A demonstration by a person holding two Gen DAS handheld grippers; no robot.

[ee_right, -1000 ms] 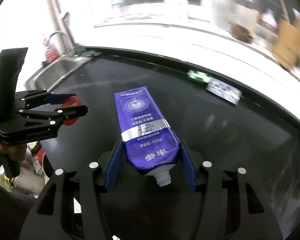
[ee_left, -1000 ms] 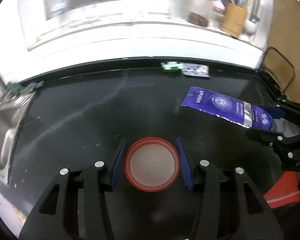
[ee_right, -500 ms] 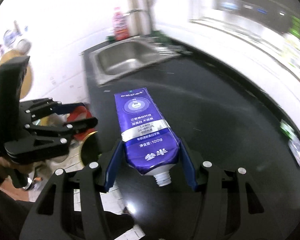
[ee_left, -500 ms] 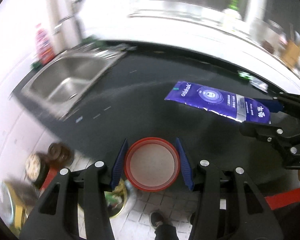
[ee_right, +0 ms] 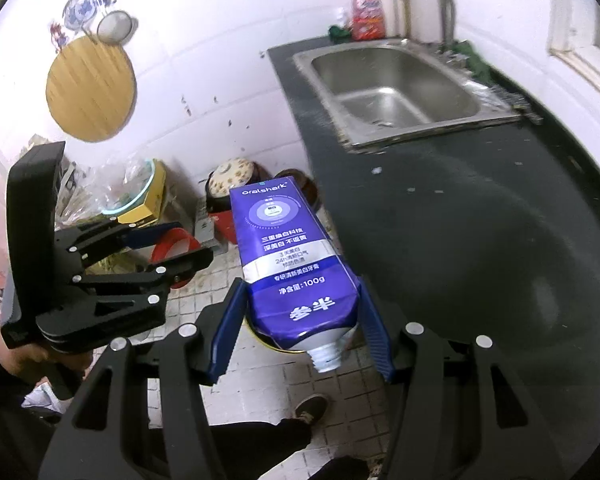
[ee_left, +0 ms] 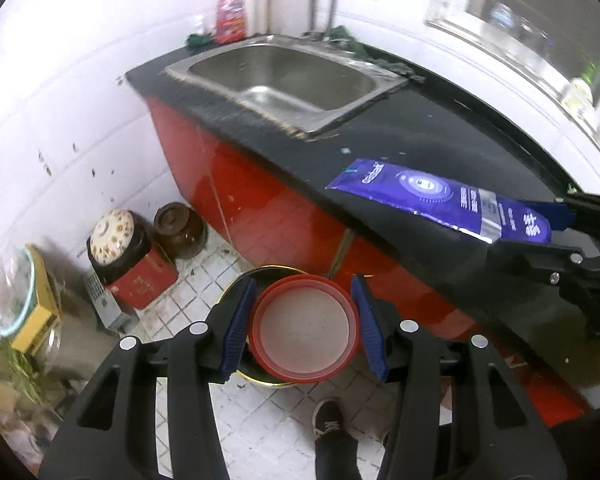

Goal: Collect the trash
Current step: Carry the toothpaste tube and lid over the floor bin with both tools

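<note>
The left gripper (ee_left: 304, 326) was clamped on a round red lid (ee_left: 305, 329), its blue pads pressing either side, and directly beneath it on the tiled floor (ee_left: 204, 292) sat a yellow-rimmed bin (ee_left: 240, 280). To its right, the right gripper (ee_right: 300, 328) gripped a purple toothpaste tube (ee_right: 290, 252) near its uncapped neck, the flat end pointing forward, away from the jaws. Ahead of both lay the black counter (ee_right: 480, 216) and steel sink (ee_right: 400, 80).
</note>
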